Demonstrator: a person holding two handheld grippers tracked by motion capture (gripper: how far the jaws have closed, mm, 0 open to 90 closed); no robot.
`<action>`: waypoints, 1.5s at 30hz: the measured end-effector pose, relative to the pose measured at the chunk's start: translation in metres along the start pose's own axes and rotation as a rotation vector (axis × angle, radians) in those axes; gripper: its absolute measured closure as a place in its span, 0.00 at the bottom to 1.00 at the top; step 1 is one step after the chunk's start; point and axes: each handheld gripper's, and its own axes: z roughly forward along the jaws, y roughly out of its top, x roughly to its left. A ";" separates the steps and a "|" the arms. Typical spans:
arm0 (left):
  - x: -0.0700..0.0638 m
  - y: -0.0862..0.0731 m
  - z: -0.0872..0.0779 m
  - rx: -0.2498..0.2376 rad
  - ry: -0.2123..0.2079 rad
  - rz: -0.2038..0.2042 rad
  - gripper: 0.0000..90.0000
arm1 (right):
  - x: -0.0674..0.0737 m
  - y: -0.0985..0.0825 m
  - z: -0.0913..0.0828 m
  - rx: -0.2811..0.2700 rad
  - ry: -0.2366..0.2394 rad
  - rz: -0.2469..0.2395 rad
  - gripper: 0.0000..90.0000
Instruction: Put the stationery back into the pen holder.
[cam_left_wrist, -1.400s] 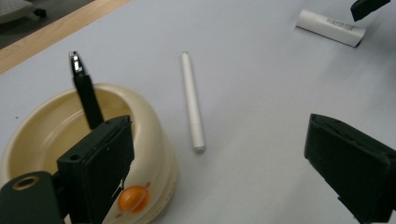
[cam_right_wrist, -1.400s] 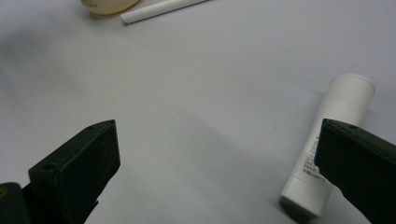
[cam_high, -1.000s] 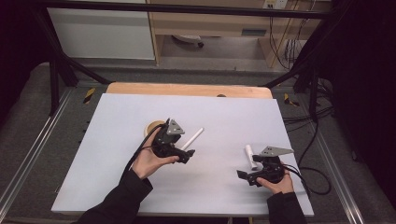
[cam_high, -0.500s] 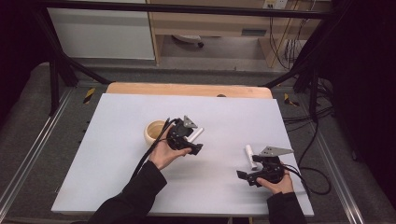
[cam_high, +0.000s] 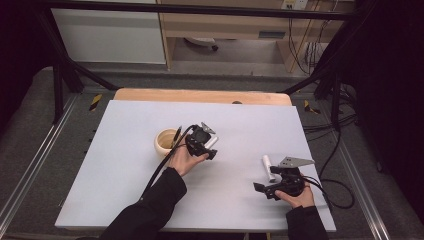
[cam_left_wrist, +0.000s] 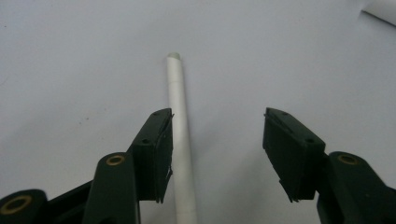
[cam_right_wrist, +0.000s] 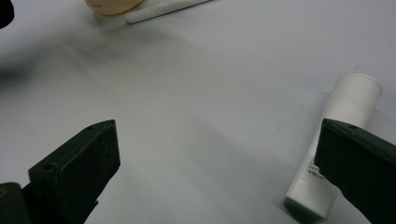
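Observation:
A thin white stick (cam_left_wrist: 180, 140) lies on the white table sheet (cam_high: 125, 190), to the right of a small tan cup (cam_high: 165, 141). My left gripper (cam_left_wrist: 217, 154) is lowered over the stick (cam_high: 213, 142). Its jaws have just been closing and stand half apart, with the stick between them close against the left pad (cam_left_wrist: 161, 154). The right pad is well clear of the stick, so nothing is clamped. My right gripper (cam_right_wrist: 215, 163) rests open near the table's front right, with a white tube (cam_right_wrist: 336, 144) lying by its right jaw.
In the right gripper view the cup (cam_right_wrist: 112, 5) and the stick (cam_right_wrist: 163, 9) show far off. A wooden board edge (cam_high: 200, 95) runs along the back of the sheet. Black frame rails flank the table. Cables trail off at the right (cam_high: 330, 185).
My left hand has moved right and away from me, past the cup, and come down over the white stick. The right hand and the tube have not moved.

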 end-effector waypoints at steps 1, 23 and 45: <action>0.001 0.000 0.002 0.003 -0.002 -0.003 0.51 | 0.000 0.000 0.000 0.001 0.000 -0.001 0.01; 0.005 0.000 0.026 0.051 0.077 0.012 0.72 | 0.000 -0.001 0.002 0.010 -0.002 -0.005 0.01; 0.005 -0.001 0.033 0.077 0.116 0.017 0.86 | 0.000 -0.001 0.001 0.008 0.000 -0.004 0.01</action>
